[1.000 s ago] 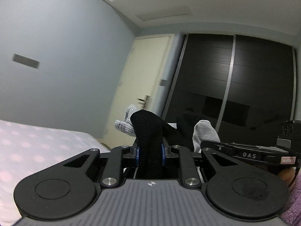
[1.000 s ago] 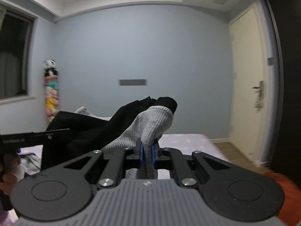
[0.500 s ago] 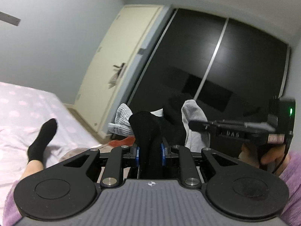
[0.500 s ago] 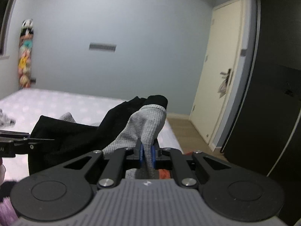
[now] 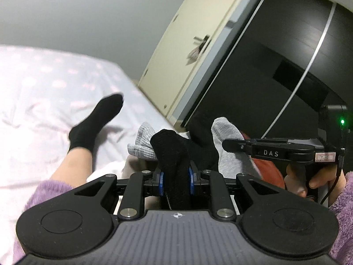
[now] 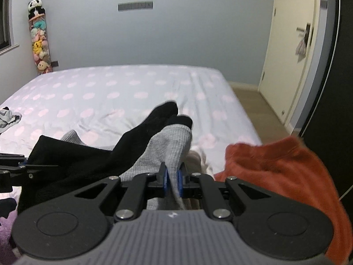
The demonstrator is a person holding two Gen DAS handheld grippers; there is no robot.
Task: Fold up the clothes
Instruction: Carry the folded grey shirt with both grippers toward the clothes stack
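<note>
Both grippers have tipped downward since a second ago, so the bed [image 6: 136, 88] now fills the space ahead of them where wall and ceiling did; the left gripper [image 5: 175, 182] is clamped on the black part of a black-and-grey garment [image 5: 174, 154], and the right gripper [image 6: 173, 182], pinched nearly closed, has a grey fold of it [image 6: 174, 145]; the cloth spans between the two tools, lifted above the sheet, probably to spread it before laying it flat; an orange garment [image 6: 282, 167] lies just right of the right gripper; the person's black-socked foot [image 5: 97, 119] rests on the sheet ahead and left of the left gripper; no basket or other container shows anywhere.
</note>
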